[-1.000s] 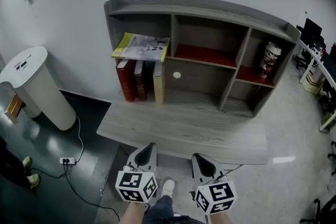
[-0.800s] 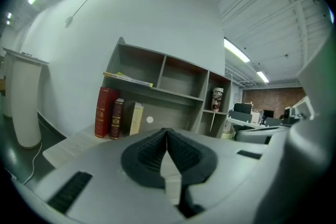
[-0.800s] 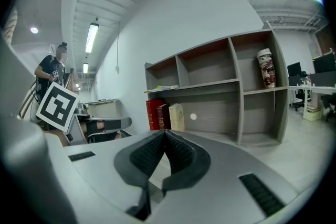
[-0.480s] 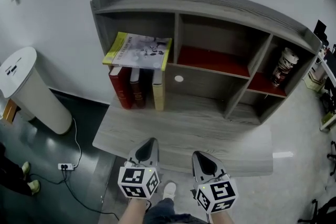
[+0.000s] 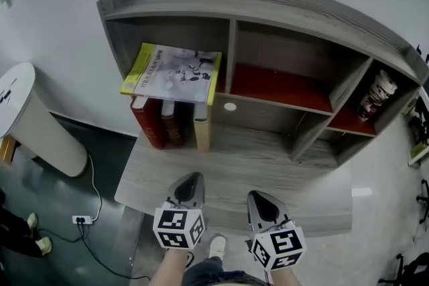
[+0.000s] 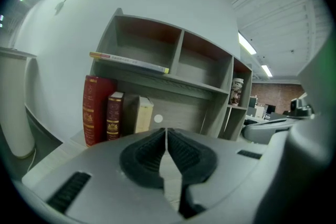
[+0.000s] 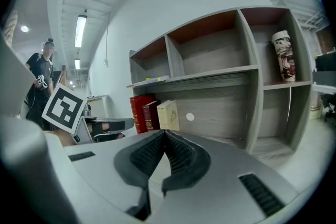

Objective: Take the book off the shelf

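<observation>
A grey wooden shelf unit (image 5: 228,7) stands on a desk against a white wall. In its lower left bay stand several books: a big red book (image 5: 146,124) (image 6: 96,109), a smaller dark red one (image 5: 169,125) (image 6: 114,114) and a cream one (image 5: 201,125) (image 7: 169,114). A thin yellow-edged magazine (image 5: 173,72) lies flat on the shelf above them. My left gripper (image 5: 190,179) (image 6: 166,132) and right gripper (image 5: 260,195) (image 7: 165,136) hover side by side before the desk's front edge, both shut and empty, well short of the books.
A printed can (image 5: 377,94) (image 7: 283,55) stands in the upper right bay. A white round bin (image 5: 27,124) sits on the floor at the left, with a power strip and cable (image 5: 82,219) beside it. The desk top (image 5: 268,164) lies between the grippers and the shelf.
The view has drawn closer to the shelf, which now looks larger and sits higher in the picture. Both grippers stay shut and side by side at the bottom.
</observation>
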Action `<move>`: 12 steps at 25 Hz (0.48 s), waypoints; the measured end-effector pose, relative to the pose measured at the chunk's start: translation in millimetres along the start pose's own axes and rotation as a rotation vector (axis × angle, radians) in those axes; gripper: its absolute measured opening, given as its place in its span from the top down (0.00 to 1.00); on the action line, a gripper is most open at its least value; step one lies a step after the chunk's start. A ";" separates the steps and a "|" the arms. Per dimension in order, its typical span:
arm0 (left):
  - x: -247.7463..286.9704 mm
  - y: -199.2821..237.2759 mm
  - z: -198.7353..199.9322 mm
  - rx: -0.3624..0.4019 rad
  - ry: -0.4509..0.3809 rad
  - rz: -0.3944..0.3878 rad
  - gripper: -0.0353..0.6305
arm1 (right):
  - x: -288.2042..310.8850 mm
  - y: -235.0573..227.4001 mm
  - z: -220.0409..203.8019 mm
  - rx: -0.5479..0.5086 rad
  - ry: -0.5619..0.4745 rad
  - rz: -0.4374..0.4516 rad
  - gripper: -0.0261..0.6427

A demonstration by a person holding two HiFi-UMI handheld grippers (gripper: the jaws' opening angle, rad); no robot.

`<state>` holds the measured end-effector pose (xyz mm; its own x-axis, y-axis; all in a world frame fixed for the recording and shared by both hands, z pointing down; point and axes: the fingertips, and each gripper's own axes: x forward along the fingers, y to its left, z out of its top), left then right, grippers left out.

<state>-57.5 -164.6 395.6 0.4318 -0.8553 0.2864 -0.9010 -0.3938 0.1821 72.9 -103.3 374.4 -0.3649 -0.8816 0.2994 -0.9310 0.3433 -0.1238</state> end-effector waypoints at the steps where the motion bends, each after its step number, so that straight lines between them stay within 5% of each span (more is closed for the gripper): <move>1: 5.8 2.2 0.1 0.003 0.005 -0.001 0.93 | 5.0 -1.8 0.9 0.001 0.002 -0.002 0.95; 12: 63.6 25.2 3.4 0.027 0.065 0.016 0.92 | 54.1 -8.4 -2.6 0.007 0.056 0.011 0.95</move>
<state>-52.9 -230.0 415.3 0.4188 -0.8379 0.3500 -0.9080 -0.3903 0.1522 60.9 -153.0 394.1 -0.3747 -0.8583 0.3507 -0.9271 0.3501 -0.1337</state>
